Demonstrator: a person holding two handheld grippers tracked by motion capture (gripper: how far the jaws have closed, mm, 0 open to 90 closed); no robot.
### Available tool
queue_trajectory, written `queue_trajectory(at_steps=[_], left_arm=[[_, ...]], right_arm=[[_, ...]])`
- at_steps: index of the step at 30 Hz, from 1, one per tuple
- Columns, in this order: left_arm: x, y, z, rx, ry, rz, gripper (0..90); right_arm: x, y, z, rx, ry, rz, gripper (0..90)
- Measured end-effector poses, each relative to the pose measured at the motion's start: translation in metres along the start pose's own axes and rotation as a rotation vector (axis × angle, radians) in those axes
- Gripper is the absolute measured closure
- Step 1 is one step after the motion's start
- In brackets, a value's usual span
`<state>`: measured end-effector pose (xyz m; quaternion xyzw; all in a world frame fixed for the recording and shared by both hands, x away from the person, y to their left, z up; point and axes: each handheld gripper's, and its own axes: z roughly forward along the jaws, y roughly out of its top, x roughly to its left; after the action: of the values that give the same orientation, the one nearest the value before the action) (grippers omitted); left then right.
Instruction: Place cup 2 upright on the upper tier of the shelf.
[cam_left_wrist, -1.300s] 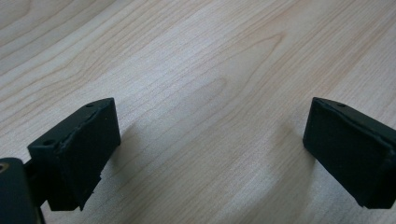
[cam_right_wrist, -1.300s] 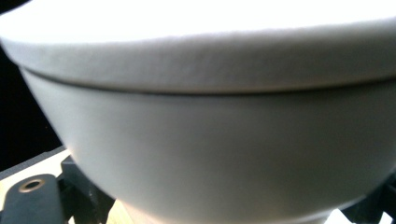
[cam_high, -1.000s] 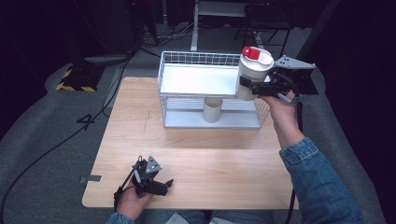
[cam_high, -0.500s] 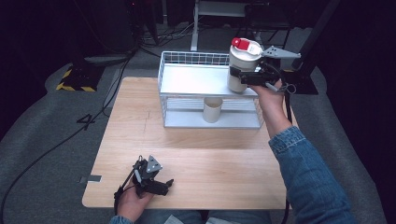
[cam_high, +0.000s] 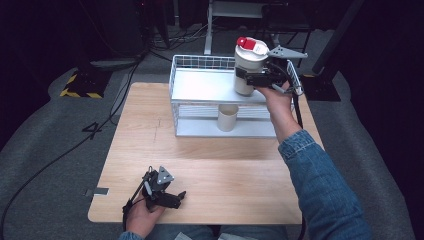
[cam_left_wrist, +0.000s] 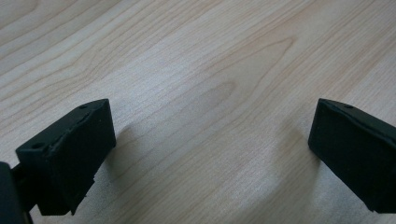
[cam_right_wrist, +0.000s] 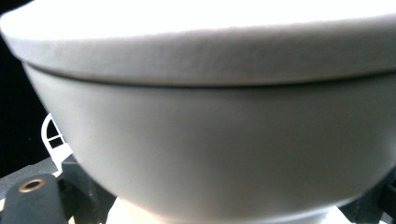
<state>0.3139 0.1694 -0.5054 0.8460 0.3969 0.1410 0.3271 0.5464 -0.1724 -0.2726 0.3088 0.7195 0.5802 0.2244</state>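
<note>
A tall white container (cam_high: 248, 67) with a red-and-white lid hangs upright over the right end of the top shelf of a white wire rack (cam_high: 200, 86). My right gripper (cam_high: 251, 78) is shut on its side, and in the right gripper view the container's (cam_right_wrist: 210, 130) pale wall sits close up. A short white cup (cam_high: 227, 118) stands on the rack's lower shelf. My left gripper (cam_high: 179, 196) rests low on the wooden table (cam_high: 235, 170) near the front edge. Its jaws have just been opening and now stand wide apart (cam_left_wrist: 210, 154), with bare wood between them.
The rack stands at the back middle of the table, with wire walls around its top shelf. A dark floor with cables and a black-and-yellow striped block (cam_high: 80, 86) lies beyond the table. A denim sleeve (cam_high: 320, 185) runs along the table's right side.
My right hand has carried the container leftward, from beside the rack's right end to above the top shelf. The left hand has stayed put.
</note>
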Motion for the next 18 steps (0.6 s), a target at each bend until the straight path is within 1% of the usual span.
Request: queue_trajectory(at_steps=[4, 7, 10, 12, 13, 15, 18], left_arm=[[0.000, 0.000, 0.000, 0.001, 0.000, 0.002, 1.2], [0.000, 0.000, 0.000, 0.001, -0.001, 0.003, 1.2], [0.000, 0.001, 0.001, -0.001, -0.003, 0.001, 1.2], [0.001, 0.002, 0.001, 0.001, 0.002, 0.009, 1.2], [0.000, 0.002, 0.002, 0.002, -0.003, 0.000, 1.2], [0.001, 0.003, 0.002, 0.002, 0.001, 0.005, 1.2], [0.001, 0.004, 0.003, 0.001, -0.004, 0.003, 1.2]], right_arm=[[0.002, -0.002, 0.008, 0.001, 0.001, 0.009, 12.0], [0.005, -0.003, 0.012, 0.003, -0.002, 0.003, 12.0], [0.006, -0.004, 0.016, 0.004, -0.003, 0.010, 12.0], [0.008, -0.005, 0.019, 0.004, -0.004, 0.013, 12.0], [0.009, -0.005, 0.020, 0.005, -0.006, 0.013, 12.0], [0.010, -0.006, 0.023, 0.011, -0.007, 0.006, 12.0], [0.012, -0.007, 0.025, 0.019, -0.011, 0.010, 12.0]])
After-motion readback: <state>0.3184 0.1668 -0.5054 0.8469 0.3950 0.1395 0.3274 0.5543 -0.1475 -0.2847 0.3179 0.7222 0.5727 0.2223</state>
